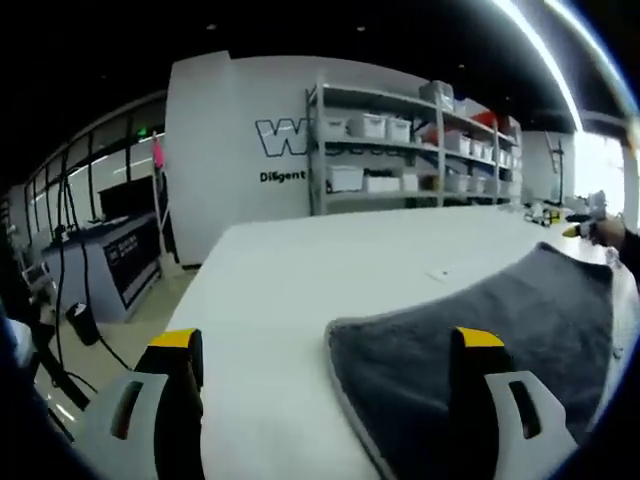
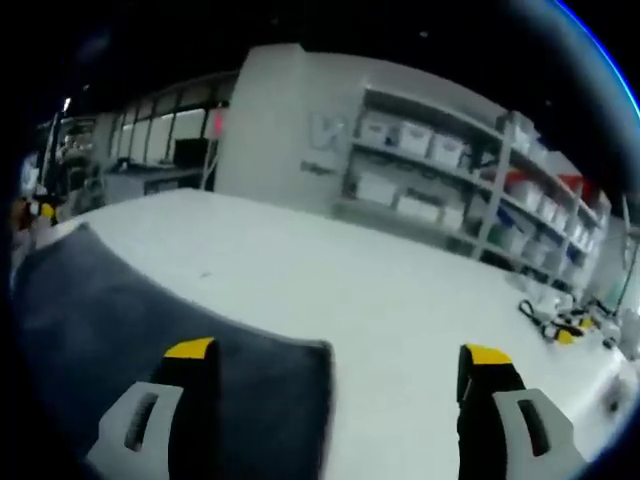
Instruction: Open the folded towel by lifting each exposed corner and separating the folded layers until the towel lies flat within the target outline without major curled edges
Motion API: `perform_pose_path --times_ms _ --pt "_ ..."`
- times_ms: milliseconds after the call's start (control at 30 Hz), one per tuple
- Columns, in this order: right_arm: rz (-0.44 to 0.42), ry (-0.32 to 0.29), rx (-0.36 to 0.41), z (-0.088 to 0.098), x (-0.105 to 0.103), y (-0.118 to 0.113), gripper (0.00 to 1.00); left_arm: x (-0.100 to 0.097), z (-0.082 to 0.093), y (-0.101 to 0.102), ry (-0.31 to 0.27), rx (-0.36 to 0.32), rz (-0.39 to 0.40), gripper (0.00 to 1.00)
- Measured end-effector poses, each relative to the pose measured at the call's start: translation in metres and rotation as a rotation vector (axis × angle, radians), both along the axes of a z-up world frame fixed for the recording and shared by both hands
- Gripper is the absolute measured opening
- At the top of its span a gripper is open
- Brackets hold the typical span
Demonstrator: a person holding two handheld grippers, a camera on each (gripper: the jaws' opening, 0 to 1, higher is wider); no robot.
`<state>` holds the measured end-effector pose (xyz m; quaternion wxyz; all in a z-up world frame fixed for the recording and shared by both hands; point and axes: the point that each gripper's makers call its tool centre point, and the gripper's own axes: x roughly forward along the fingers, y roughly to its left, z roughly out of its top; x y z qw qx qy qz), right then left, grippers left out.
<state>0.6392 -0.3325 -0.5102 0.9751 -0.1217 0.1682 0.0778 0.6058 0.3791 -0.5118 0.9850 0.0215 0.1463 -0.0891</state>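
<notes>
A dark grey towel [image 1: 490, 330] lies on the white table [image 1: 330, 270], its near left corner between my left gripper's jaws. My left gripper [image 1: 328, 348] is open, jaws wide apart, right jaw over the towel, left jaw over bare table. In the right gripper view the same towel [image 2: 130, 320] spreads to the left, its corner edge [image 2: 325, 360] between the jaws. My right gripper [image 2: 338, 358] is open too, left jaw over the towel, right jaw over bare table. Whether either touches the cloth I cannot tell.
Metal shelves with white bins [image 1: 420, 140] stand behind the table against a white wall [image 1: 230, 130]. Small yellow and black items [image 2: 555, 325] lie on the table's far right. A dark counter [image 1: 120, 250] stands to the left of the table. A hand [image 1: 610, 232] shows at the far right.
</notes>
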Motion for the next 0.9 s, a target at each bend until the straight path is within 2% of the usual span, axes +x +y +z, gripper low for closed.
perform_pose_path --times_ms 133,167,267,400,500,667,833,900 --pt "0.004 0.004 0.020 -0.001 -0.016 0.002 1.00 -0.011 0.006 -0.003 -0.010 -0.017 0.000 1.00" --pt "0.006 0.002 0.032 -0.001 -0.021 0.003 1.00 -0.015 0.008 -0.001 -0.027 -0.011 0.011 1.00" --pt "0.006 -0.007 0.041 0.001 -0.031 0.005 1.00 -0.023 0.007 -0.003 -0.019 0.015 0.004 1.00" --pt "0.013 -0.025 0.054 0.011 -0.036 -0.002 1.00 -0.038 0.010 -0.011 -0.021 0.009 -0.016 1.00" --pt "0.016 -0.052 0.065 0.021 -0.045 -0.004 1.00 -0.051 0.015 -0.016 -0.033 0.004 -0.020 1.00" --pt "0.026 -0.071 0.078 0.025 -0.064 -0.002 1.00 -0.076 0.028 -0.028 -0.064 -0.012 -0.021 1.00" --pt "0.031 -0.096 0.081 0.032 -0.080 -0.006 1.00 -0.099 0.022 -0.046 -0.055 -0.006 -0.053 1.00" --pt "0.033 -0.099 0.091 0.034 -0.085 -0.009 1.00 -0.106 0.016 -0.051 -0.032 -0.005 -0.063 1.00"
